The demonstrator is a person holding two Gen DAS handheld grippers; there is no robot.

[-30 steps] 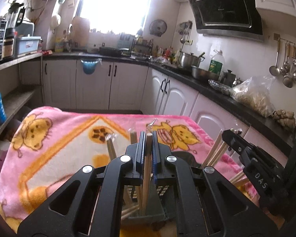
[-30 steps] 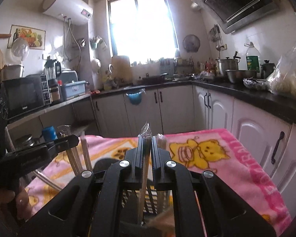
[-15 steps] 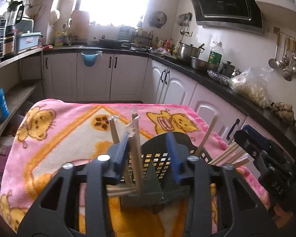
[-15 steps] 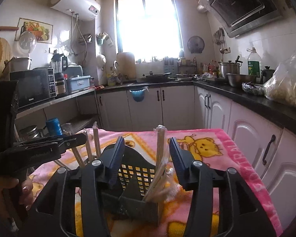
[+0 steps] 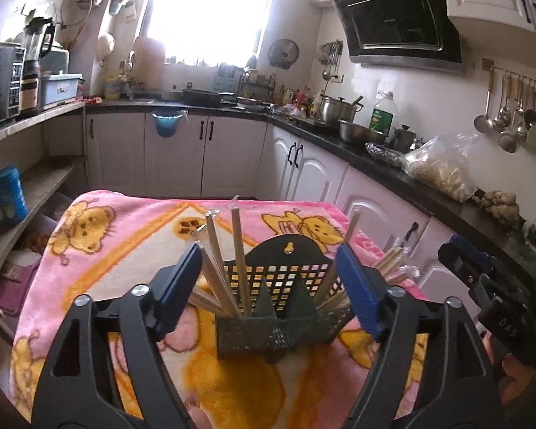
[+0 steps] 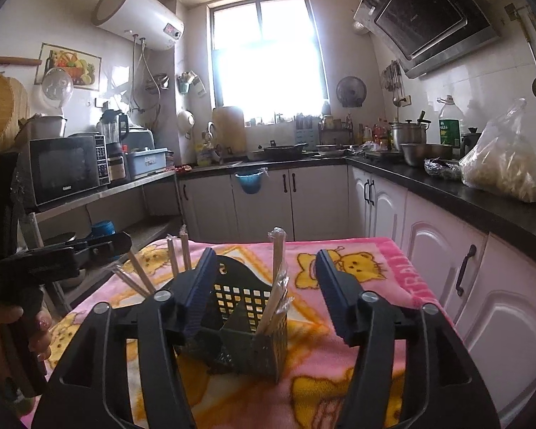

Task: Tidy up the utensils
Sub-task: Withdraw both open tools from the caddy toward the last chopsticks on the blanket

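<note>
Dark perforated caddy (image 5: 282, 307) upright w/ wrapped chopsticks (image 5: 237, 250) inside.

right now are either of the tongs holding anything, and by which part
Nothing is held. Both the left tongs and right tongs are opening, clear of the chopsticks standing in the holder.

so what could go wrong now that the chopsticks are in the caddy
1. The chopsticks lean far out over the caddy rim; a knock could tip them out.
2. The caddy stands on a soft blanket and may topple.
3. Both the left gripper and right gripper, jaws opening, flank it and could clip a stick while pulling away.
</note>
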